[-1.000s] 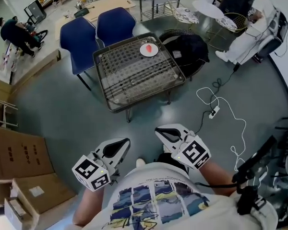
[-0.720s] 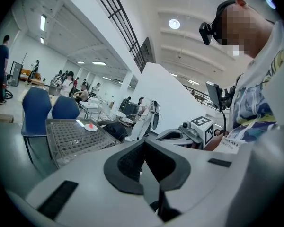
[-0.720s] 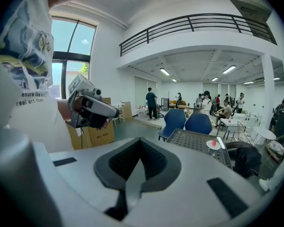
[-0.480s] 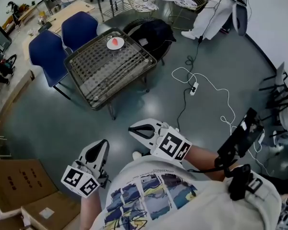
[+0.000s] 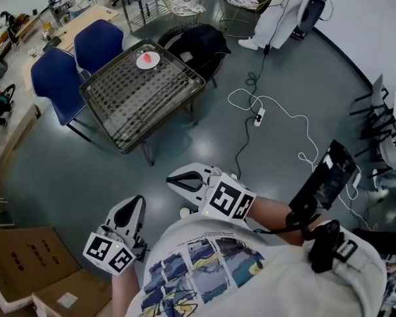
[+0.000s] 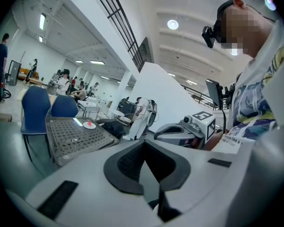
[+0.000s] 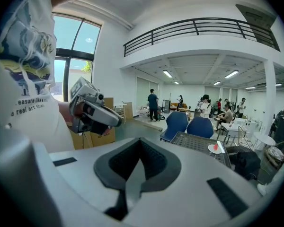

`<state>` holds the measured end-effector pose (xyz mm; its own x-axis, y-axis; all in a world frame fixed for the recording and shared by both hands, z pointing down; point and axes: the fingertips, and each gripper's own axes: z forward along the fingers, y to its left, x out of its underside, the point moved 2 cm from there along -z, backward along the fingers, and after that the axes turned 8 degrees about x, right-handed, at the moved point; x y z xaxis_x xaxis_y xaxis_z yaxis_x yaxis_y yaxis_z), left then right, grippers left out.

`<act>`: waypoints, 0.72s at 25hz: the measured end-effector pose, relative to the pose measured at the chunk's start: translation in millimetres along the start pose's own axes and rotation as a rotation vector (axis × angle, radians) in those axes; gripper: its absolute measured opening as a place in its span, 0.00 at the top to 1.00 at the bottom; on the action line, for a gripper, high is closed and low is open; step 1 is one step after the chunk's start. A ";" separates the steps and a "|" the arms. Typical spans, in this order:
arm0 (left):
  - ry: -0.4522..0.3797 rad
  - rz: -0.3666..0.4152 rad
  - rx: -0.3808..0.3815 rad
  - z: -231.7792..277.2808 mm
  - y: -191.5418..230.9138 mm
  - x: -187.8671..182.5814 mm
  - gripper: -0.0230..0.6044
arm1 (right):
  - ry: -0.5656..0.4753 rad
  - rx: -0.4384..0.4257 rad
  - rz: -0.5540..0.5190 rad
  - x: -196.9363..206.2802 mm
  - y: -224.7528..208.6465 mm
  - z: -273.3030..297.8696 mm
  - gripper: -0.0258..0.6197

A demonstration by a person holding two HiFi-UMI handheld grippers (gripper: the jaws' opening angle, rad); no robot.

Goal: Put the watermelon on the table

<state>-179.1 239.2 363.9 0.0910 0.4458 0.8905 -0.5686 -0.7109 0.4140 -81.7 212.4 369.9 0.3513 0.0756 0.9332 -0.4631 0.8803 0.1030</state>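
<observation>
A red watermelon slice lies on a white plate at the far corner of a low wire-mesh table. Both grippers hang close to my body, well short of the table. The left gripper is shut and empty, and so is the right gripper. The left gripper view shows its own shut jaws, the table and the slice far off. In the right gripper view, beyond its closed jaws, the table and slice stand to the right.
Two blue chairs stand behind the table, and a chair with a black bag to its right. A white cable with a power strip trails across the grey floor. Cardboard boxes sit at lower left. People are in the background.
The table has slid up and left in the head view. Both grippers have shifted a little left across the floor and stay shut and empty.
</observation>
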 end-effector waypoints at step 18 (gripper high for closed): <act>0.013 0.010 0.029 9.1 0.2 -1.7 0.95 | 0.040 0.024 -0.024 1.0 -5.2 -2.5 0.94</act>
<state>-171.8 233.4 364.1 0.0744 0.4456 0.8921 -0.5456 -0.7306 0.4105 -77.0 209.1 369.4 0.3944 0.0733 0.9160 -0.4734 0.8706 0.1342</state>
